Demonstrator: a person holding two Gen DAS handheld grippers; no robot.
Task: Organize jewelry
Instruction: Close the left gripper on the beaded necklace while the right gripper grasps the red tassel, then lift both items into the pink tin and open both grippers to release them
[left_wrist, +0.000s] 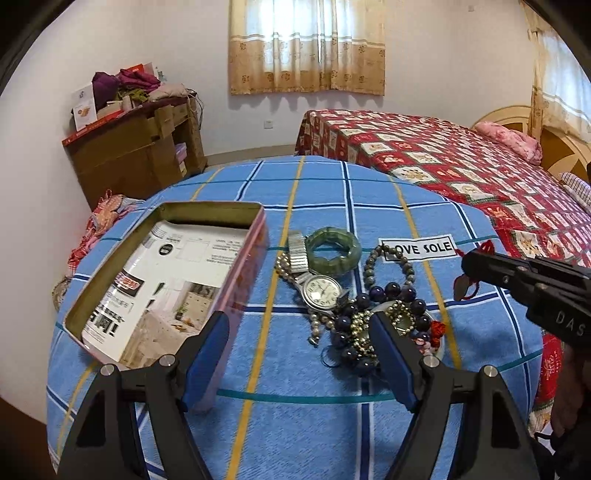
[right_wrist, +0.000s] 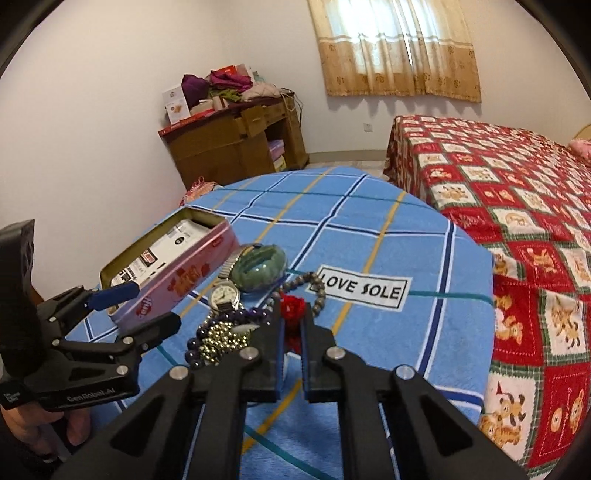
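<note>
A: On the blue checked cloth (left_wrist: 314, 424), the jewelry sits in one heap just right of the open pink tin (left_wrist: 255, 236): a watch (left_wrist: 320, 290), a green bangle (left_wrist: 334, 251), dark beads (left_wrist: 391, 290) and gold beads (left_wrist: 360, 325) tangled together.

B: Right gripper (right_wrist: 291, 321)?

A: Jaws pinched nearly together on a red piece (right_wrist: 293, 306), a flower-like ornament with a cord. From the left camera it hangs at the tips, apart from the heap.

B: Left gripper (left_wrist: 299, 336)?

A: Spread wide, holding nothing. One finger (left_wrist: 207, 354) is over the tin's near corner, the other by the beads.

B: Next move, as you judge it?

A: Carry the red piece over the heap to the tin, which holds only a printed sheet (left_wrist: 166, 280). Lift high enough that the dangling cord clears the beads and the tin's wall, then open low inside. Grip looks shallow, so slow travel; the left could steady the tin.
</note>
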